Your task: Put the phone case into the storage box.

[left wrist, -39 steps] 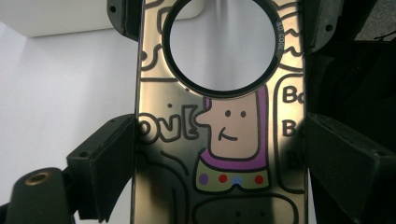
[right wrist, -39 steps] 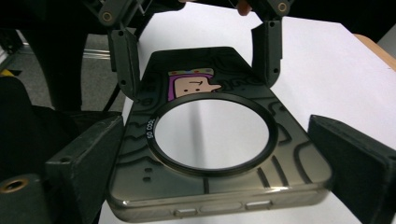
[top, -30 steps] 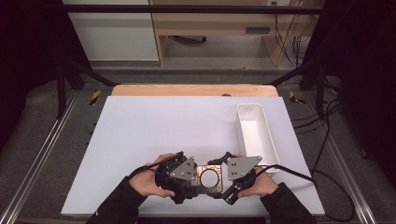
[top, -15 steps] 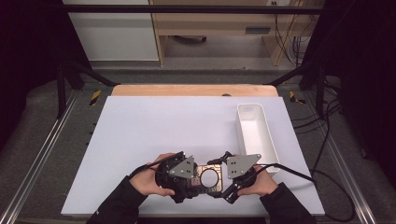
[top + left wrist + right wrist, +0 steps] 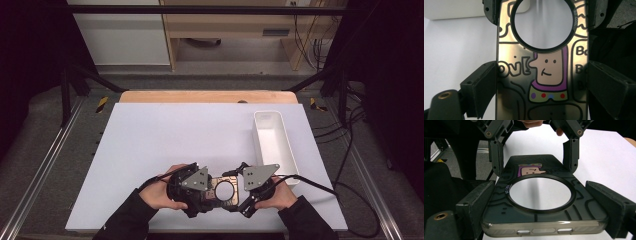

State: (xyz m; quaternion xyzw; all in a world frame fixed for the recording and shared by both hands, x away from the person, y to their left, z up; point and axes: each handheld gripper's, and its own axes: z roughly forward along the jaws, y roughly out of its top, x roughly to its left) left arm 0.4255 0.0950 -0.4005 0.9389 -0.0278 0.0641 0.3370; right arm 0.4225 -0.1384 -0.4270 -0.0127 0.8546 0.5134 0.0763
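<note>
Phone case (image 5: 223, 189) held flat just above the table's (image 5: 165, 145) near edge, between two grippers. Left gripper (image 5: 541, 82) clamped across the case's long sides at one end — right gripper (image 5: 544, 207) gripping the sides at the other end. White bin (image 5: 273, 142) near, to the right; bare tabletop ahead and leftward.

Glossy plastic phone case (image 5: 541, 217); matt white tray (image 5: 272, 135).
</note>
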